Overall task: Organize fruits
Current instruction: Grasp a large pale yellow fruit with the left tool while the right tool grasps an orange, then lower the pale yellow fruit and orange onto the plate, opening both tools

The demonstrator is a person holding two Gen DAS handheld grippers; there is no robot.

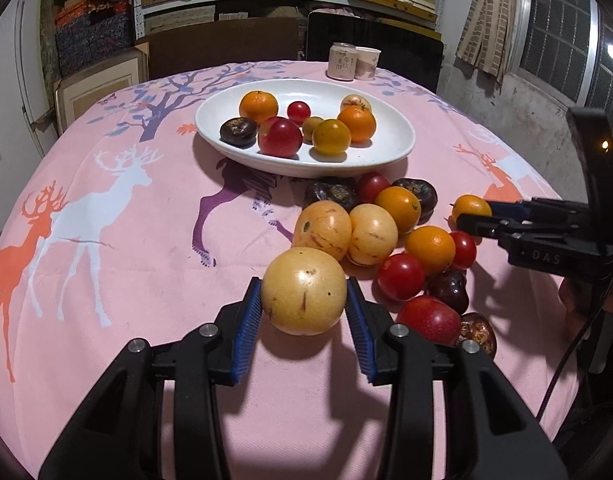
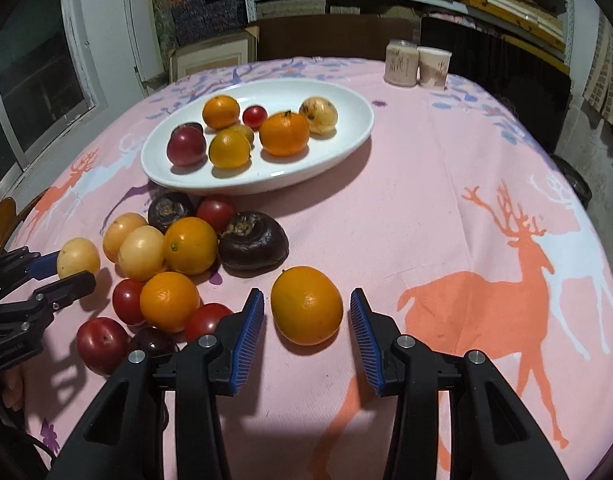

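Observation:
My left gripper (image 1: pixel 304 282) is shut on a pale yellow round fruit (image 1: pixel 303 291), both blue pads pressing its sides just above the pink cloth. My right gripper (image 2: pixel 306 300) stands open around a small orange (image 2: pixel 306 305) lying on the cloth, with a thin gap at each pad. Between the two lies a pile of loose fruit (image 1: pixel 386 232): yellow, orange, red and dark purple ones. Behind it a white oval plate (image 1: pixel 390 148) holds several fruits. From the right wrist view, the left gripper (image 2: pixel 75 268) with its yellow fruit (image 2: pixel 77 256) sits at the left edge.
A drink can (image 1: pixel 340 62) and a paper cup (image 1: pixel 367 63) stand at the table's far edge. Dark chair backs and shelves of boxes lie beyond. The round table is covered by a pink deer-print cloth (image 2: pixel 466 200), bare on the right wrist view's right side.

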